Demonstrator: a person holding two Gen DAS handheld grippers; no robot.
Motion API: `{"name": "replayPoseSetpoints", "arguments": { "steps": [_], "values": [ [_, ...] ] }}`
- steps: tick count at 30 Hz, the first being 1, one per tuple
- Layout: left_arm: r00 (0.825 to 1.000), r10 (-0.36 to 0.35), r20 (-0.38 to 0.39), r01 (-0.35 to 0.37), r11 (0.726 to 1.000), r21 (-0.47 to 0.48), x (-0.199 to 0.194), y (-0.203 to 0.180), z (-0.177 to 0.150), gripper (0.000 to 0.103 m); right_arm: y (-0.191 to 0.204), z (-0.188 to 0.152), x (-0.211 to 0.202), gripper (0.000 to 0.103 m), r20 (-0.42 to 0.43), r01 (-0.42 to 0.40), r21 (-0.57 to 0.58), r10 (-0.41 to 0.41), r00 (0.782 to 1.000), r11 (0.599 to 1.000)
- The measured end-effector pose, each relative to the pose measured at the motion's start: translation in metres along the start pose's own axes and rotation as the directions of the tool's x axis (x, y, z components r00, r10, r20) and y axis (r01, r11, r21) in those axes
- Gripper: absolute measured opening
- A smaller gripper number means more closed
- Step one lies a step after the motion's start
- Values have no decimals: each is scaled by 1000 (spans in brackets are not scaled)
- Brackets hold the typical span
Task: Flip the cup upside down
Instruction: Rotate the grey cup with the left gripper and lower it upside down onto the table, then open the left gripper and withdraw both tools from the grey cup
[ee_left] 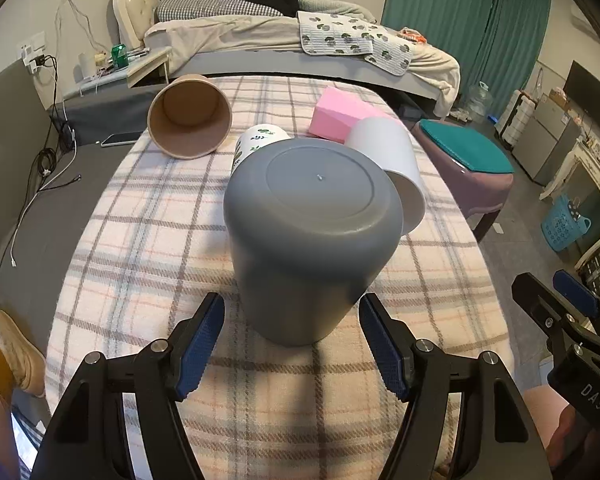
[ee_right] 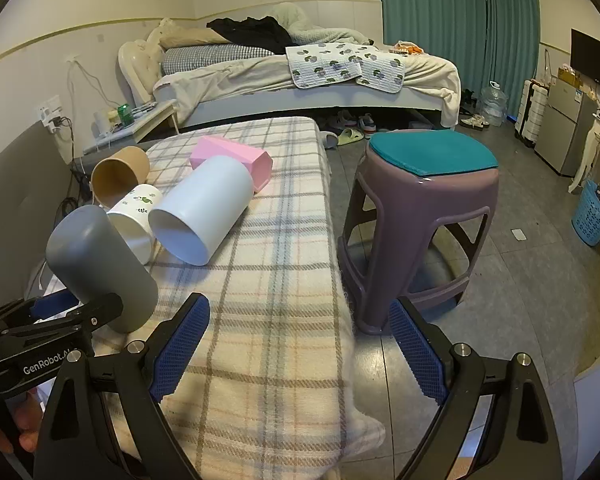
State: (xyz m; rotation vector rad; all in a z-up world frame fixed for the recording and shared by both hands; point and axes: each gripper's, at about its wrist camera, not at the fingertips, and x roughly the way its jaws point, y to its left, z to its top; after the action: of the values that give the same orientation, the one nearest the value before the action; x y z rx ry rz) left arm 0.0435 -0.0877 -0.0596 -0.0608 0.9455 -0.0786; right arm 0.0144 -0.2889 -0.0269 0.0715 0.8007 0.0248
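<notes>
A grey cup [ee_left: 308, 236] stands upside down, base up, on the plaid cloth [ee_left: 140, 248]; it also shows in the right wrist view [ee_right: 100, 264]. My left gripper [ee_left: 292, 344] is open, one finger on each side of the cup's lower part, not touching it. My right gripper [ee_right: 296, 354] is open and empty at the cloth's right edge. A white cup [ee_right: 200, 212], a leaf-patterned cup [ee_right: 134, 220] and a brown paper cup [ee_right: 118, 180] lie on their sides behind the grey cup.
A pink box [ee_right: 232, 160] lies at the back of the cloth. A purple stool [ee_right: 420, 224] with a teal cushion stands right of the table. A bed [ee_right: 300, 76] is behind. A blue basket [ee_right: 592, 216] is at far right.
</notes>
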Motion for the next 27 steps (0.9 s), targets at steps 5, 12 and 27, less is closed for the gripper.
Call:
{"name": "replayPoseSetpoints", "arguments": {
  "steps": [5,12,27],
  "values": [
    [1000,-13,7,13,1000,1,-9,0,-2,72,1,1,-2,91,14,-10,-5,10,1000,1000],
    [996,-35,85,34,999,19,-52,4,2,72,15,7,-26,91,74,-10,-34,12,997,999],
    [938,-18,347,19,1000,-1,-164,55,13,73,66,18,-120,91,239,-45,-141,78,968,989]
  ]
}}
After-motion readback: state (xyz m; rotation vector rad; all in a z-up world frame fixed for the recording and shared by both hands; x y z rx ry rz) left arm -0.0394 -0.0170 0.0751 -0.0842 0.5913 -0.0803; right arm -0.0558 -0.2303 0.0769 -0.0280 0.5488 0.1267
